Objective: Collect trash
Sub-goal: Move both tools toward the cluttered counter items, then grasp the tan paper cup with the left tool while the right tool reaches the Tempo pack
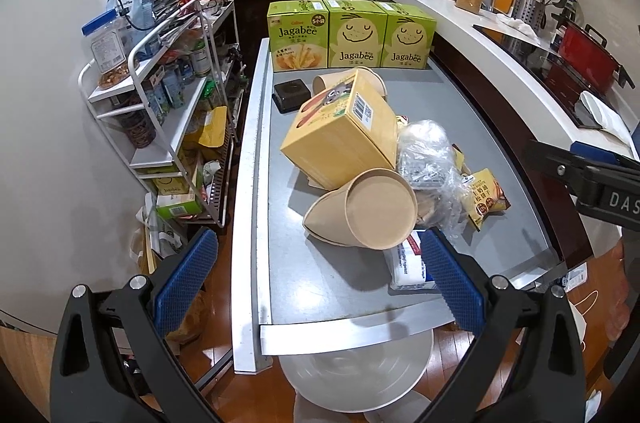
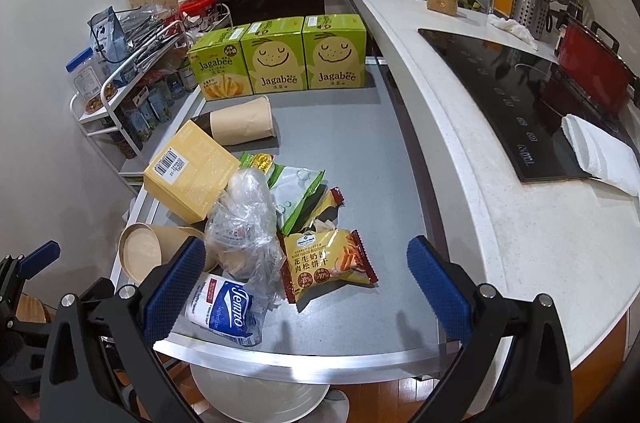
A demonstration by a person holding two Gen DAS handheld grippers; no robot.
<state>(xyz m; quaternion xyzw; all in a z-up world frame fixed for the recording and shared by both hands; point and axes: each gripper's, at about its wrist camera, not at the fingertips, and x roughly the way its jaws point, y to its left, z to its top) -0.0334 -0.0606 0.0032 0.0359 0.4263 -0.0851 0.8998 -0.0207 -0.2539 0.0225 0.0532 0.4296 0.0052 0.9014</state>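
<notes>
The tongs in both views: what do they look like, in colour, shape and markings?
Both tongs, left and right, have black triangular arms with silver bolts and blue cross-hatched pads. White letters "DAS" mark the right body, seen from the left view. No cables show.

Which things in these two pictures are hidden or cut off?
- Black tray: left wrist view shows part; the yellow box covers the rest.
- Tissue pack: left wrist view, partly behind the left hand-held gripper finger.
- Under the clear plastic bag: both views, contents unreadable.
- Right hand-held gripper: open, holding nothing.
</notes>
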